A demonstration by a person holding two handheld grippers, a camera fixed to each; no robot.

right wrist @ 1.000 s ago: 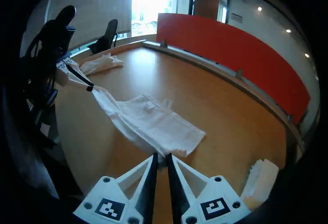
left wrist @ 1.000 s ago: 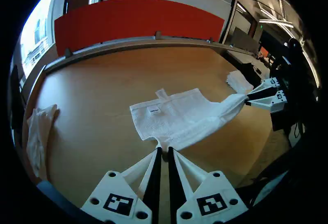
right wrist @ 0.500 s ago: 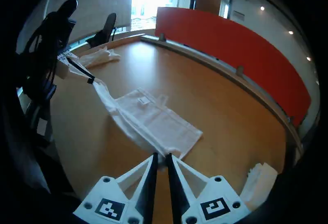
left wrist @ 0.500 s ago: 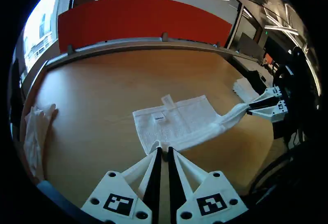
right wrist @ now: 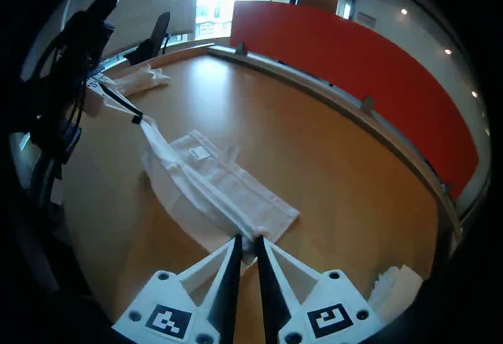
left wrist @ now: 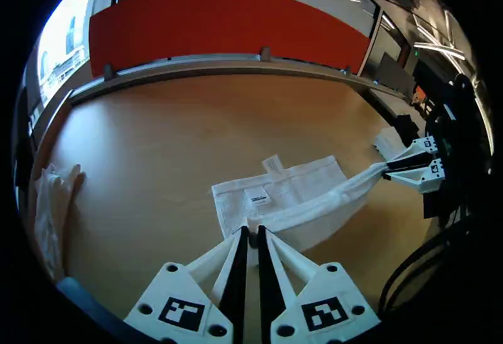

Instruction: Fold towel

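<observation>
My left gripper (left wrist: 250,236) and right gripper (right wrist: 246,244) each pinch a corner of the white towel (left wrist: 295,190). Its near edge is lifted in a band and the rest lies flat on the table (left wrist: 157,136). The pinched corners are hidden between my fingers.

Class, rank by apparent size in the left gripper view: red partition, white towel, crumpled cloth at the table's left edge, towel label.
1. red partition
2. white towel
3. crumpled cloth
4. towel label
Gaps are clear; none tie.

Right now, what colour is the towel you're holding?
The towel is plain white, best seen in the left gripper view.
</observation>
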